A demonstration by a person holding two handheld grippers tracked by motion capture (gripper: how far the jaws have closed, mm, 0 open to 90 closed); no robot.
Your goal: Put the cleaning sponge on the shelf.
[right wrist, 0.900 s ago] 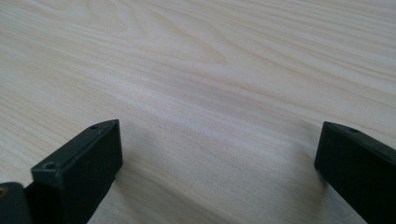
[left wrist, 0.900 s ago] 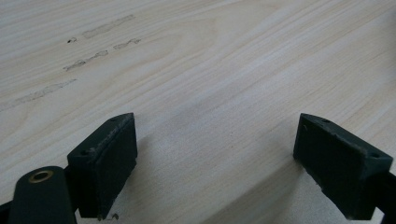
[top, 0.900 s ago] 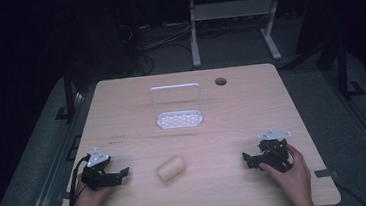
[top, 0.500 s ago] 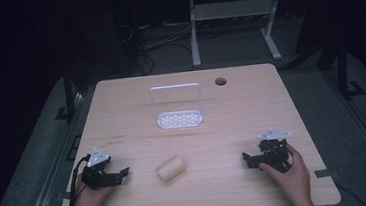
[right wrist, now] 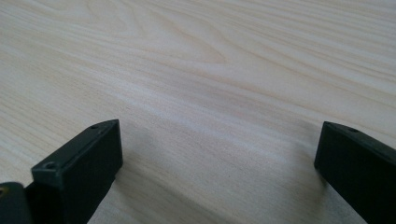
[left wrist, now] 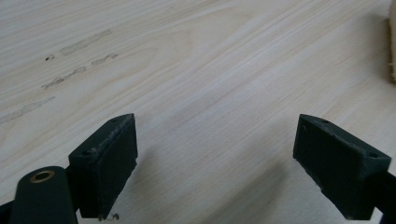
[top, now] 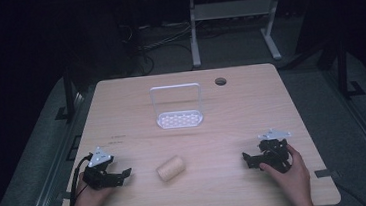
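A tan cylinder [top: 170, 168] lies on its side near the front middle of the wooden table [top: 242, 113]; its edge [left wrist: 392, 46] shows at the right border of the left gripper view. My left gripper [top: 125, 174] rests on the table to the cylinder's left, jaws open and pointing toward it, nothing between them [left wrist: 219, 163]. My right gripper [top: 246, 158] rests at the front right, open and empty [right wrist: 215, 172], jaws pointing left over bare wood. A white wire stand [top: 178, 106] with a perforated base sits upright at the table's middle back.
A round cable hole [top: 220, 81] is near the table's back edge, right of the stand. Faint smudge marks [left wrist: 70, 60] are on the wood ahead of the left gripper. Dark floor, cables and a white desk frame [top: 229, 18] lie beyond the table.
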